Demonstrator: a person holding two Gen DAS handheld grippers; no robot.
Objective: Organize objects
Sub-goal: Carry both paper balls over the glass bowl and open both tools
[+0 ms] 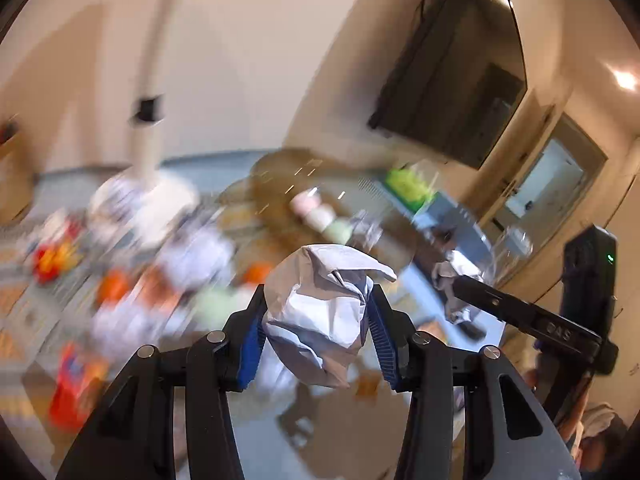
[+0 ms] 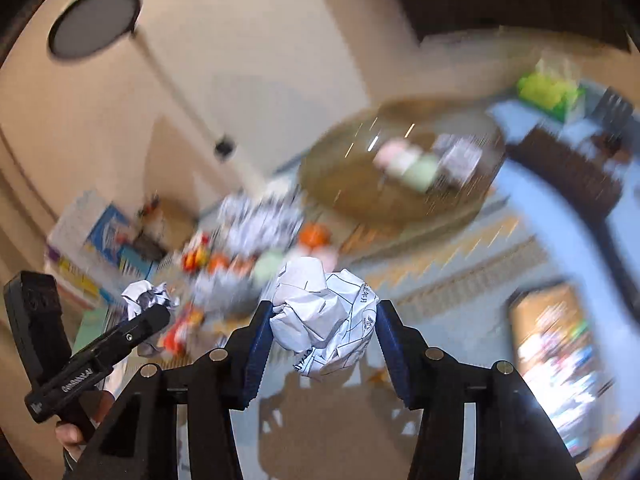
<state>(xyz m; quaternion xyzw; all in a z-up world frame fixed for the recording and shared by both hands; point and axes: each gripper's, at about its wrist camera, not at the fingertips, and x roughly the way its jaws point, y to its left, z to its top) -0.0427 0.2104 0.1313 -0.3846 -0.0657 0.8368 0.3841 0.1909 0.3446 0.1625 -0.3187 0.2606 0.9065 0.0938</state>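
Presently the left gripper (image 1: 318, 320) is clamped on a plain crumpled paper ball (image 1: 320, 312), blue pads pressing both sides, lifted clear of the blurred floor clutter. The right gripper (image 2: 324, 320) likewise pinches a printed crumpled paper ball (image 2: 324, 320) between its pads. Beyond, a round brown tray (image 2: 360, 200) holds pastel items.
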